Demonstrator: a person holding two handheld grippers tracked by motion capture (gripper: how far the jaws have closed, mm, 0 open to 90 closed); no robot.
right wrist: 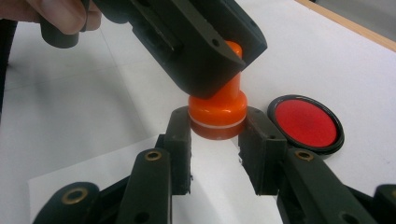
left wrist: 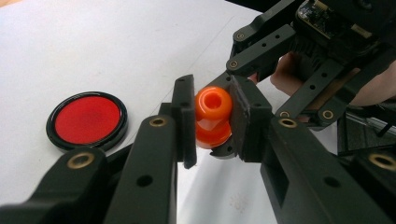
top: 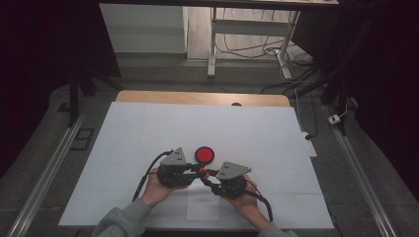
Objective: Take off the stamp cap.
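Observation:
A small orange stamp-like piece (top: 202, 173) with a narrow knob and a wider base is held just above the white table cover between both grippers. My left gripper (top: 199, 171) (left wrist: 212, 119) is shut on its knob (left wrist: 213, 105). My right gripper (top: 206, 177) (right wrist: 215, 135) is shut on the wide base (right wrist: 217, 112). In the right gripper view the left gripper (right wrist: 229, 65) reaches in from the top and covers the knob. A round red disc with a black rim (top: 204, 155) (left wrist: 87, 120) (right wrist: 306, 122) lies flat on the cover just beyond the grippers.
A white cover (top: 148, 133) spreads over the table, with a wooden strip (top: 202, 98) along its far edge. A smaller white sheet (top: 203, 205) (right wrist: 93, 177) lies under the grippers near the front edge. Desk legs and cables stand on the floor beyond the table.

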